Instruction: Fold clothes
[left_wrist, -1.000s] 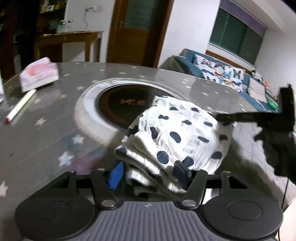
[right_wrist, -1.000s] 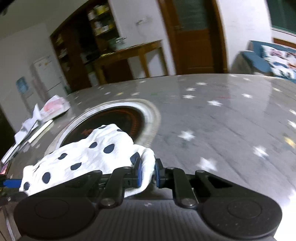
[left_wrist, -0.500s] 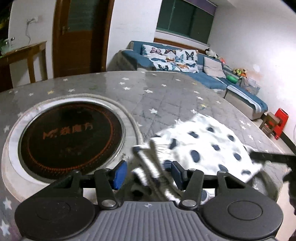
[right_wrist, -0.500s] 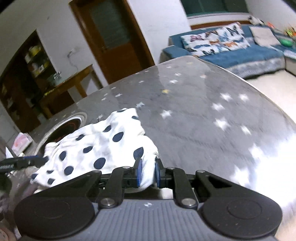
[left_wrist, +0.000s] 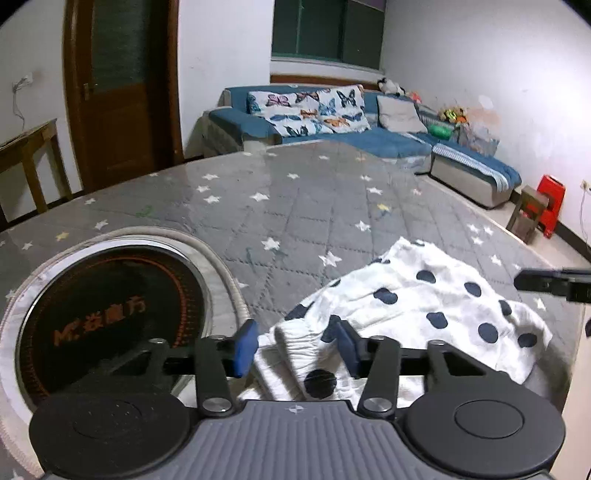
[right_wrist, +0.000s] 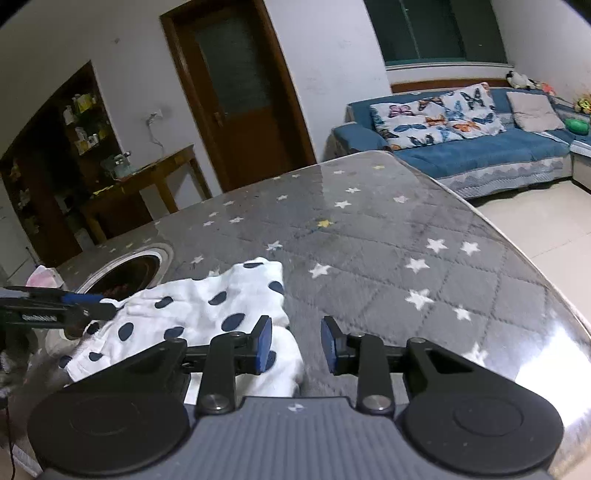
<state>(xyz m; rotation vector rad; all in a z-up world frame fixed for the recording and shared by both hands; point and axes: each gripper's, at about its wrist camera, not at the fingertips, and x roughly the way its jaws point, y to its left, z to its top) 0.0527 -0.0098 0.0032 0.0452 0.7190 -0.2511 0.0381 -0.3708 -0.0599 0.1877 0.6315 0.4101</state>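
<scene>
A white garment with navy dots (left_wrist: 424, 306) lies folded on the grey star-patterned table cover (left_wrist: 314, 206), right of the round hob. My left gripper (left_wrist: 295, 347) has the bunched waistband end between its blue pads, and its jaws are closing on it. In the right wrist view the garment (right_wrist: 207, 314) spreads to the left. My right gripper (right_wrist: 296, 345) is opening; the cloth's corner only brushes its left pad and grey cover shows in the gap. Each gripper shows in the other's view, the right gripper (left_wrist: 554, 284) and the left gripper (right_wrist: 74, 299).
A round dark hob (left_wrist: 110, 317) with a pale ring is set into the table at the left. The table's curved edge (right_wrist: 535, 258) runs close on the right, with floor beyond. A pink tissue pack (right_wrist: 42, 277) lies far left. Sofa, door and wooden side table stand behind.
Both grippers carried the garment off the hob to the table's right side and set it down. The right jaws, shut on a corner before, have parted. The left jaws have narrowed.
</scene>
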